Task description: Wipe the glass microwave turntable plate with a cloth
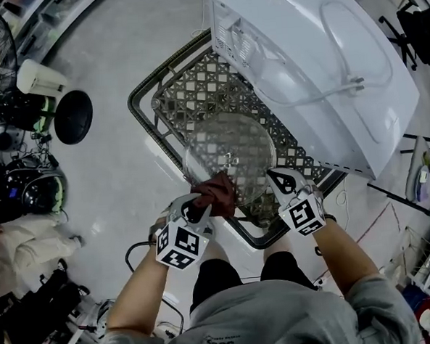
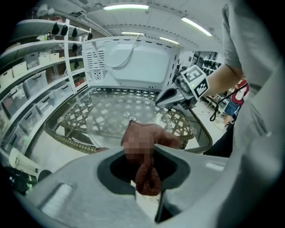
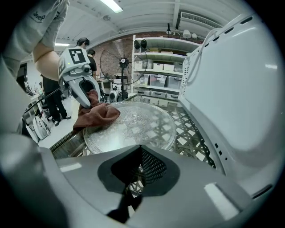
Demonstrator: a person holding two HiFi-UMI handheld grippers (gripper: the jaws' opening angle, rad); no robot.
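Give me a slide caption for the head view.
Left gripper holds a brown cloth on the plate; right gripper pinches its rim.

Grey short-sleeved shirt (image 1: 282, 318), black shorts (image 1: 216, 278); left tongs (image 1: 201, 203) and right tongs (image 1: 279, 177) white, black-tipped, each carrying a square-marker cube (image 1: 181, 244).

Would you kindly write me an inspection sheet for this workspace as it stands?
Surface: dark woven wicker lattice table.
Job's things: round clear glass turntable plate flat on the lattice; reddish-brown cloth on its near rim.
Clutter: white microwave oven resting on the table's far right part.
Grippers: left gripper shut on the cloth; right gripper at the plate's right rim, fingers looking together, grip on the rim unconfirmed.
Cables: white cord lying on the microwave; black cable on the floor.
Surroundings: pale floor, round black stand base, shelves of bins.
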